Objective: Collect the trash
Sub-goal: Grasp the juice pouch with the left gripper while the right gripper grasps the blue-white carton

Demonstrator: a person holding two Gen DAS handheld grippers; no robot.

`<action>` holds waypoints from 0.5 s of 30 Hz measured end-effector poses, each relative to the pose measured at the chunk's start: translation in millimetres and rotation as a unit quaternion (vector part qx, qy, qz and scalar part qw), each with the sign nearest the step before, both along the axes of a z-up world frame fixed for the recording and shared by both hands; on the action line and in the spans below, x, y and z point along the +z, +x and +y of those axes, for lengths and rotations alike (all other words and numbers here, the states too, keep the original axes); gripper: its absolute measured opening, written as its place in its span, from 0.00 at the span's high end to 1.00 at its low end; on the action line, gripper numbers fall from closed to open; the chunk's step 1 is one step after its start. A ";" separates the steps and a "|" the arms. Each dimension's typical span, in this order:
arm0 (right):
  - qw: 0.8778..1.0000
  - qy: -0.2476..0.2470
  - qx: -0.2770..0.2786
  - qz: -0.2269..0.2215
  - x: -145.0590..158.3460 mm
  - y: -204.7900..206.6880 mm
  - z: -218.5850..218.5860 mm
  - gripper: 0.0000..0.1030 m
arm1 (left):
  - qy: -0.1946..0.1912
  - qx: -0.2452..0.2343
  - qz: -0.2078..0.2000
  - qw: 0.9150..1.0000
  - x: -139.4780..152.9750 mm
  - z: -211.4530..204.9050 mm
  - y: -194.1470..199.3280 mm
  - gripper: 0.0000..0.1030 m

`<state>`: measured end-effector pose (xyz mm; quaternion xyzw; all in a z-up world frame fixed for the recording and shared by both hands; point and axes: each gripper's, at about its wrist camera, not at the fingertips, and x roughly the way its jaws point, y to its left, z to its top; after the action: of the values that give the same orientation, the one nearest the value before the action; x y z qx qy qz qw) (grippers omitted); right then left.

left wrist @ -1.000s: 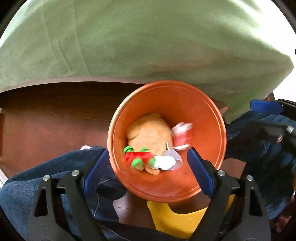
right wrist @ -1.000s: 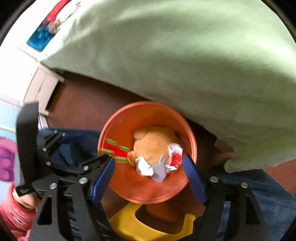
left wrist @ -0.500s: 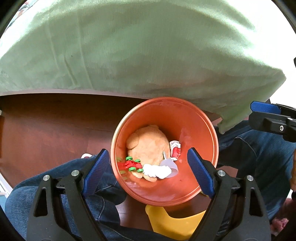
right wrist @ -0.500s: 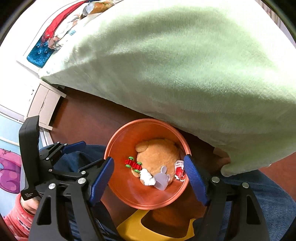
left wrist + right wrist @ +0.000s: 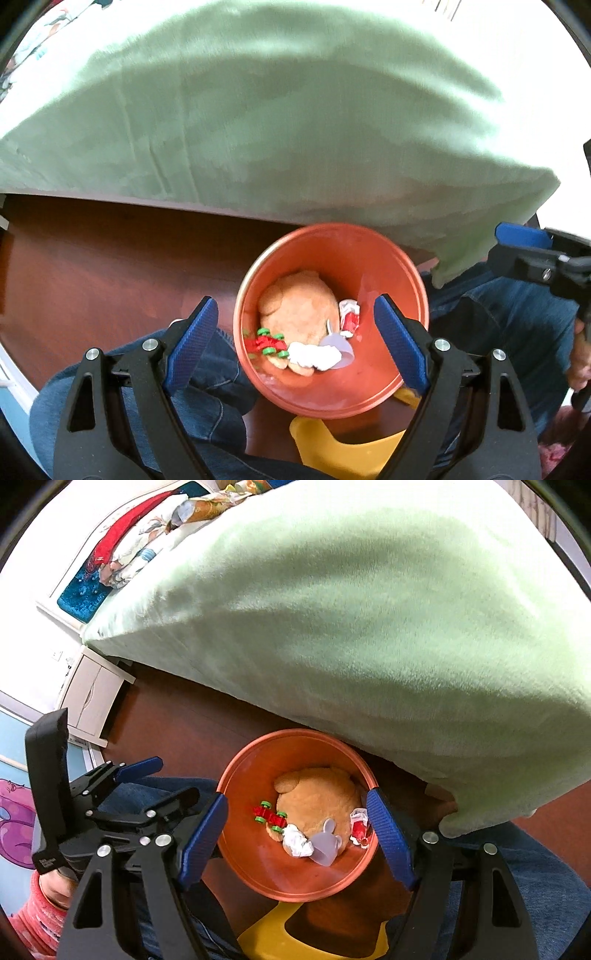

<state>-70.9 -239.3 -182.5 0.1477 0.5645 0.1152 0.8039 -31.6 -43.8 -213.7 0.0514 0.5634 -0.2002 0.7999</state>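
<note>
An orange bucket (image 5: pixel 388 258) stands on the dark wood floor below both grippers; it also shows in the right wrist view (image 5: pixel 258 864). Inside lie a tan plush bear (image 5: pixel 299 299), a red and green toy car (image 5: pixel 267 341), a crumpled white tissue (image 5: pixel 314 356), a pale plastic scoop (image 5: pixel 338 345) and a red and white wrapper (image 5: pixel 349 315). The same items show in the right wrist view: the bear (image 5: pixel 317 797), the car (image 5: pixel 269 814), the tissue (image 5: pixel 295 843), the scoop (image 5: pixel 325 845) and the wrapper (image 5: pixel 360 825). My left gripper (image 5: pixel 295 343) is open and empty above the bucket. My right gripper (image 5: pixel 295 845) is open and empty too.
A bed with a green blanket (image 5: pixel 277 118) fills the upper view just behind the bucket. A yellow stool (image 5: pixel 343 450) sits in front of the bucket. The person's jeans-clad legs (image 5: pixel 199 398) flank it. A white nightstand (image 5: pixel 92 698) stands at the left.
Both grippers have risen and pulled back from the bucket, which now looks smaller and lower. The toy car has settled beside the bear in the bucket.
</note>
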 end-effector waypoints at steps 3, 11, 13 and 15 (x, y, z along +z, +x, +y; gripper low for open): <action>1.000 0.004 -0.003 -0.013 7.9 -0.9 -1.2 0.26 | -0.015 0.014 -0.020 1.000 17.0 6.4 8.8 0.18; 0.998 0.019 -0.009 -0.065 41.3 -7.5 -5.1 0.25 | -0.056 0.060 -0.093 0.992 81.1 22.0 67.6 0.18; 0.997 0.020 -0.012 -0.075 47.0 -8.4 -6.8 0.24 | -0.055 0.066 -0.129 0.988 104.4 19.1 95.5 0.18; 0.996 0.023 -0.014 -0.083 51.5 -9.5 -8.2 0.24 | -0.035 0.071 -0.161 0.984 122.2 12.0 120.4 0.17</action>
<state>-80.5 -247.5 -131.0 0.1639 0.4906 0.1289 0.8461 88.8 -31.9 -91.5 0.0150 0.4223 -0.1517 0.8935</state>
